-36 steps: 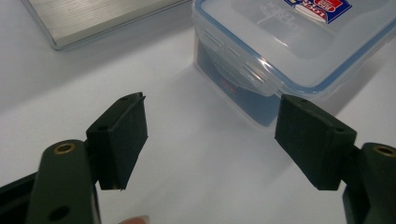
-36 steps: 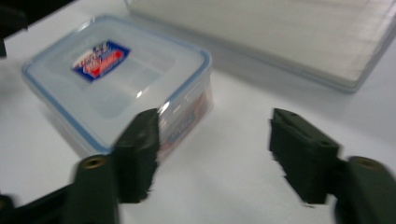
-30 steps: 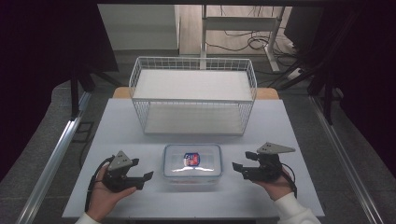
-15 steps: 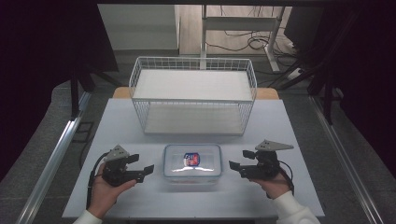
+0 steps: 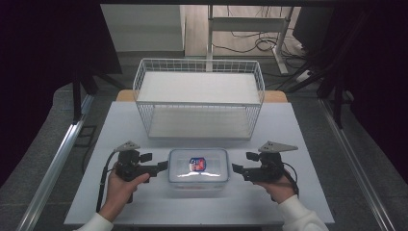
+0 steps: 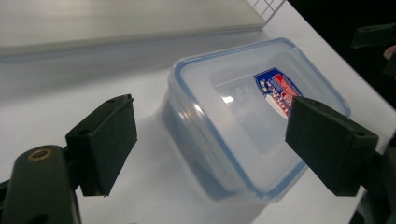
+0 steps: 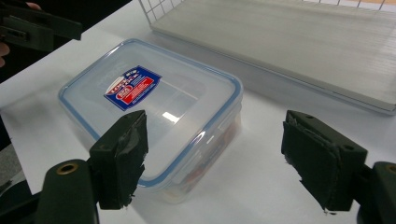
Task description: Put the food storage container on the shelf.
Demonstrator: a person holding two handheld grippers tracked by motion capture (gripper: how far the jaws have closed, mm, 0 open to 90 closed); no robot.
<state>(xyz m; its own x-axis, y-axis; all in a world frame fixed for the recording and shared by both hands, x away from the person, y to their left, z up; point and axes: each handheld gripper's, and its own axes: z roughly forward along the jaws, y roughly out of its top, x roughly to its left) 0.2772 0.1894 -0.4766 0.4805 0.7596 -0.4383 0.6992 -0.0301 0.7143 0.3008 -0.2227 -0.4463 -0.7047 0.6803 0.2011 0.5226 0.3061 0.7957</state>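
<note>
A clear plastic food box (image 5: 198,167) with a blue-rimmed lid and a red and blue label lies on the white table near its front edge. My left gripper (image 5: 155,162) is at the box's left end, level and pointing at it. Its jaws have just been opening, and in the left gripper view they (image 6: 217,144) stand wide, with the box's near corner (image 6: 243,107) between them and no pad pressing on it. My right gripper (image 5: 243,162) faces the box's right end, a little short of it. Its jaws (image 7: 222,158) are open, with the box (image 7: 154,107) just ahead.
A white wire basket (image 5: 199,98) with a pale board in its bottom stands behind the box, across the table's middle. The table (image 5: 144,211) has bare room in front of the box and on both sides. Dark curtains, cables and a desk frame lie beyond.
My left gripper has moved right, up to the box's left end, and its jaws have spread wider. The right gripper and the box have stayed about where they were.
</note>
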